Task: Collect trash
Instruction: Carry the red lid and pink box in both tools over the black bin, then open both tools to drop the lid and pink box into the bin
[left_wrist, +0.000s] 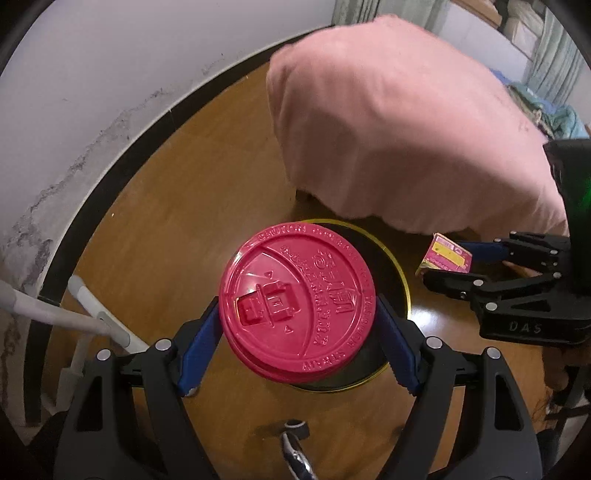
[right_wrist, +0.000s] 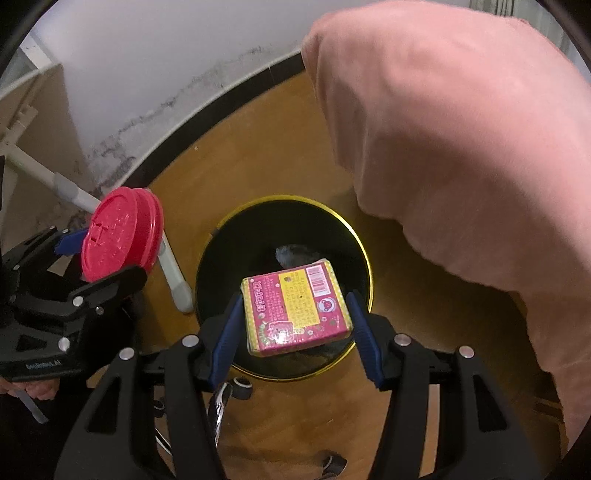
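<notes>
L gripper (left_wrist: 297, 328) was clamped on a red cup lid (left_wrist: 297, 306), blue pads pressed to its rim on both sides, lid face-up w/ embossed lettering showing. It hung right over a black bin (left_wrist: 395, 273) w/ a yellow rim, bin standing on a wood floor (left_wrist: 177, 206). Cannot tell if a cup hung under the lid.

R gripper (right_wrist: 293, 323) was clamped on a pink-and-yellow box (right_wrist: 295, 306), barcode face up, one pad on each side. Box sat above the bin's open mouth, toward the near rim (right_wrist: 364, 258); some grey scrap (right_wrist: 295, 253) lay at the bin's bottom.

In the R wrist view the L gripper showed at the left w/ the lid tilted, beside the bin's left rim, a hand (right_wrist: 31, 387) under its handle. In the L wrist view the R gripper showed at the right, box just beyond the bin's right rim.

Pink cloth (left_wrist: 406, 129) draped over sth. right behind the bin. White tube legs (right_wrist: 173, 273) stood near the bin's left side, by the wall's dark baseboard (left_wrist: 110, 158).
</notes>
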